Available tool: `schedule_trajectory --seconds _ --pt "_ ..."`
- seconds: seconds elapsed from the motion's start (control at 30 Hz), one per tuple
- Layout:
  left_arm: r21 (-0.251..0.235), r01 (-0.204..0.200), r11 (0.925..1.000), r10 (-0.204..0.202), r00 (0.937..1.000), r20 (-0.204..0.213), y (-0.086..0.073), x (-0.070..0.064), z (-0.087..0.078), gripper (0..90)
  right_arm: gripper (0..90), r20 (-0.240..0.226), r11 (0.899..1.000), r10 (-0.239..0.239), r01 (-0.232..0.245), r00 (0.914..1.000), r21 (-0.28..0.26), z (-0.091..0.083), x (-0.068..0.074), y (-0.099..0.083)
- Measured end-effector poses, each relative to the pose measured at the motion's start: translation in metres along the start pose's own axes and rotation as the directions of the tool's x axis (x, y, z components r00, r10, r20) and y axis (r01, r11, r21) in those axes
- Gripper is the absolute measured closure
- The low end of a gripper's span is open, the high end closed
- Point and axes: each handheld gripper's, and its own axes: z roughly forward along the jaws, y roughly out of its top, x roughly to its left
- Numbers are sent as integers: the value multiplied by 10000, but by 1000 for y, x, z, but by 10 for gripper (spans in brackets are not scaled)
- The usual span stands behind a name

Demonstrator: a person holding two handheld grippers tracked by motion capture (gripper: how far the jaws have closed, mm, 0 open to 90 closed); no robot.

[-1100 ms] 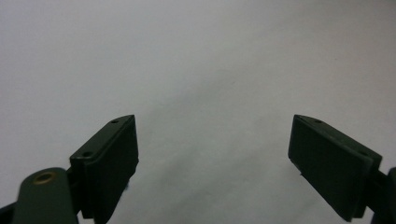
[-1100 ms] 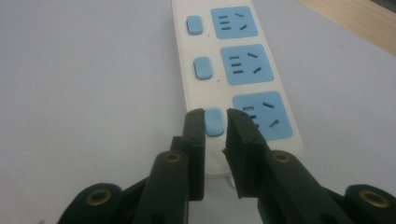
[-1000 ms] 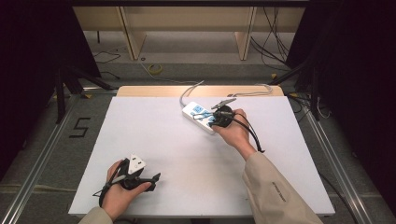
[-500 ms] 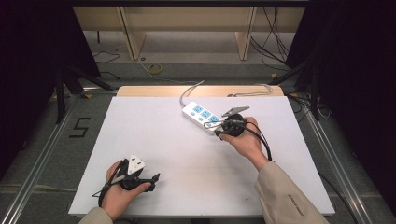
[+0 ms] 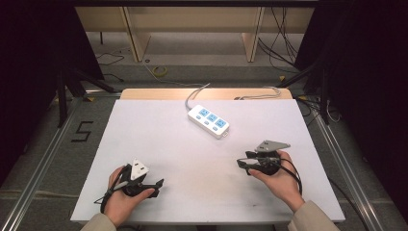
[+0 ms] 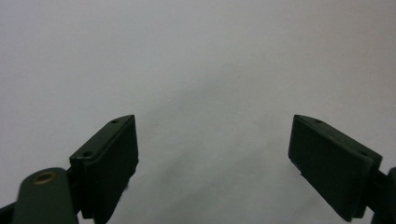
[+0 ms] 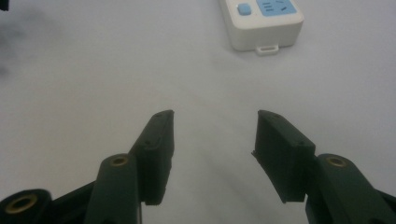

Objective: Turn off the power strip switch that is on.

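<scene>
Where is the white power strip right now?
In the high view the power strip lies at the far middle of the white table, beyond the right tongs, untouched.

A black "5" (image 5: 82,131) is marked on the floor (image 5: 43,144).

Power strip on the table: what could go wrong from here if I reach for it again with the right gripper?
The power strip lies free, untouched, so a push from the open right gripper might skid it toward the far edge. Its cable hangs over that edge and could drag or snag. The left gripper, open at the near side, steadies nothing.
</scene>
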Motion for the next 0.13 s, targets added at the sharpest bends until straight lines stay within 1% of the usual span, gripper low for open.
schedule_trajectory --seconds 0.07,0.13 --pt "-16 16 10000 -16 10000 -7 0 0 0 154 464 -20 9999 24 -24 10000 -145 -9 1 -12" --pt "-16 67 10000 -67 10000 -15 0 2 2 153 450 32 9996 66 -65 10000 -277 -15 1 -20"
